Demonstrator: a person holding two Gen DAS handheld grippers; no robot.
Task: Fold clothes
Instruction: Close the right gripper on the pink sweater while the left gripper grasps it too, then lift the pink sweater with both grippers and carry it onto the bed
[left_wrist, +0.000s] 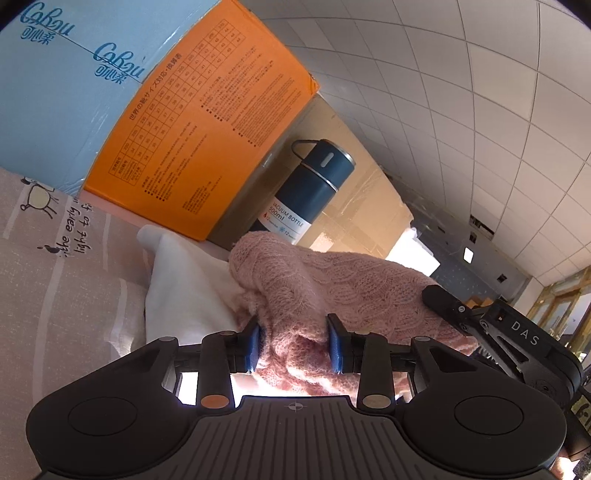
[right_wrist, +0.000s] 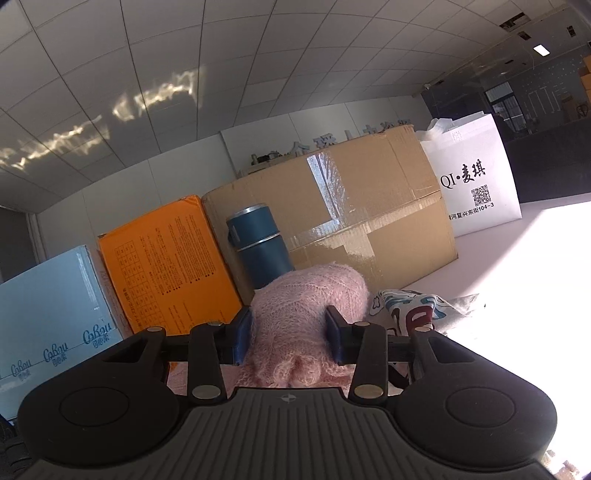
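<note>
A fuzzy pink knit sweater (left_wrist: 332, 284) is bunched and lifted between both grippers. My left gripper (left_wrist: 294, 341) is shut on a thick fold of it, blue pads pressing either side. The right gripper's black body shows at the right edge of the left wrist view (left_wrist: 517, 339). In the right wrist view my right gripper (right_wrist: 289, 334) is shut on another bunch of the pink sweater (right_wrist: 310, 299), which bulges above the fingers. A white garment (left_wrist: 184, 288) lies under the sweater on the pink printed sheet (left_wrist: 55, 295).
A blue vacuum bottle (left_wrist: 310, 188) (right_wrist: 258, 247) stands just behind the sweater. Behind it are an orange box (left_wrist: 207, 129) (right_wrist: 170, 266), a light blue box (left_wrist: 55, 92) (right_wrist: 48, 310) and a cardboard box (right_wrist: 351, 206). A white bag (right_wrist: 476, 177) and a patterned cloth (right_wrist: 410, 310) are at right.
</note>
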